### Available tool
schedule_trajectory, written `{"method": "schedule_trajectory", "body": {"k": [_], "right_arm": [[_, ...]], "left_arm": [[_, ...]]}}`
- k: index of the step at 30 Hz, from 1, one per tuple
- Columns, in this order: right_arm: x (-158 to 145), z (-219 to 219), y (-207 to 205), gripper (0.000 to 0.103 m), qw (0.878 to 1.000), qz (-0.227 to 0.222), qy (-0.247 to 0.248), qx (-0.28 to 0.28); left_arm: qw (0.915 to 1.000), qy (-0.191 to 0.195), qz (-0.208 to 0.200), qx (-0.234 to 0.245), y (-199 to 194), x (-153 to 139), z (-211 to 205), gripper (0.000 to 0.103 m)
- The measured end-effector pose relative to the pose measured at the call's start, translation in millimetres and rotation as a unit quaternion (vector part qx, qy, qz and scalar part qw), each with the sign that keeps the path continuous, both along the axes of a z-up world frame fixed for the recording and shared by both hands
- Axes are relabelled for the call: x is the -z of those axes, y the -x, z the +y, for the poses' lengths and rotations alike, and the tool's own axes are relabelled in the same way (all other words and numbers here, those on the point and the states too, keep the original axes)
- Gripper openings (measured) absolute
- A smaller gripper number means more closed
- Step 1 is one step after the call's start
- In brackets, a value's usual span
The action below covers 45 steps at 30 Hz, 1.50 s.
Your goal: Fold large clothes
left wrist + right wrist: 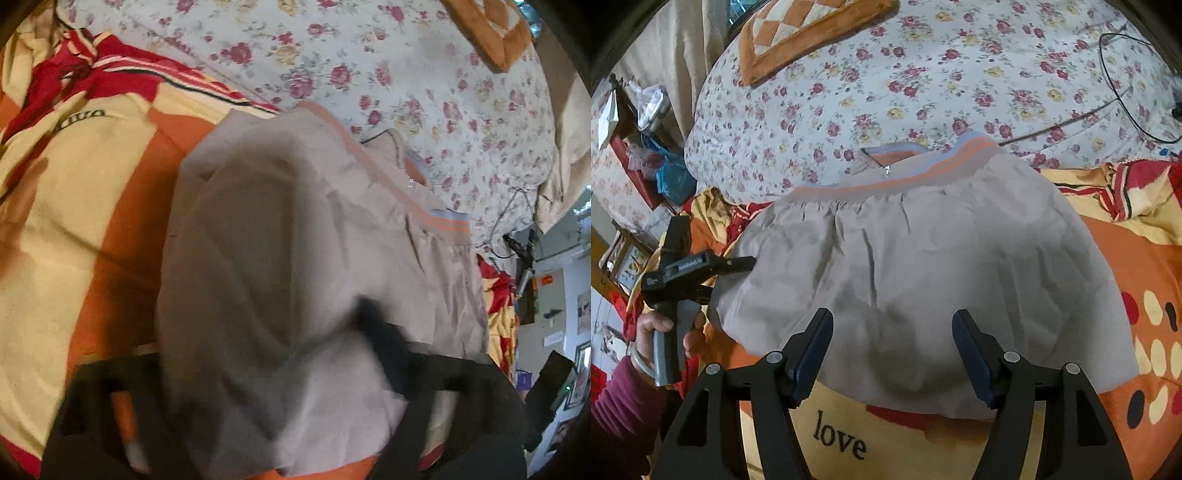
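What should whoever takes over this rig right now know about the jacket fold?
Left gripper: at a side edge of the jacket, cloth between its fingers; grip unclear through blur.
Right gripper: open, empty, over the near edge.
Jacket: on the orange blanket, striped hem up by the collar, so seemingly folded once.
Left to do: fold again, smooth flat.

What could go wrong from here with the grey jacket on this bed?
1. The left gripper meets the grey jacket only at its side edge; a shallow bite may slip out when pulled.
2. The right gripper stands open over the near hem, holding nothing, so a one-sided pull could skew the fold.
3. The jacket lies on a rumpled orange and yellow blanket, which a low pinch might catch too.
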State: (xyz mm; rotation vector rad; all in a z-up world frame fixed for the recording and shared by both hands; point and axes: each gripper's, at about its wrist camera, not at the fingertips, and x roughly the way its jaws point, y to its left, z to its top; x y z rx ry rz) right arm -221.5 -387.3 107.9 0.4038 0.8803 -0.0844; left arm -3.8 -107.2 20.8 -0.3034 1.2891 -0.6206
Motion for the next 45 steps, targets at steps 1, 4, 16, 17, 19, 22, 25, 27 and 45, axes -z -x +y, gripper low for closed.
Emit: {"method": "schedule_trajectory", "body": {"k": [1,4,16,17,19,22,25,27,45], "right_arm": [[-1,-2,2,0.069,1.0,-0.001,0.002,0.002],[-4,-8,8,0.071,1.0,-0.003,0.008,0.007],[-4,-20,16,0.071,1.0,-0.002,0.013,0.024],[-3,-19,16,0.071,1.0,0.002,0.018,0.023],[-2,-19,16,0.071,1.0,0.005,0.02,0.022],[3,-23,18,0.071,0.999,0.018,0.022,0.024],[4,-27,22,0.071,0.999,0.024,0.026,0.024],[3,-31,26,0.071,0.999,0.021,0.024,0.026],[4,-109,94,0.073,0.992,-0.011,-0.026,0.127]], "left_arm": [[0.9999,0.01,0.006,-0.007,-1,-1,2,0.042],[0.999,0.037,0.015,-0.021,0,-5,7,0.025],[0.9973,-0.042,-0.061,-0.008,20,-40,-17,0.02],[0.9971,-0.043,-0.062,-0.008,20,-41,-17,0.02],[0.9968,-0.046,-0.065,-0.007,22,-44,-18,0.019],[0.996,-0.051,-0.074,-0.002,26,-50,-22,0.019],[0.9949,-0.055,-0.085,0.008,32,-61,-29,0.017],[0.9944,-0.053,-0.09,0.015,37,-71,-36,0.016],[0.9745,-0.02,-0.107,0.196,115,-113,-267,0.007]]}}
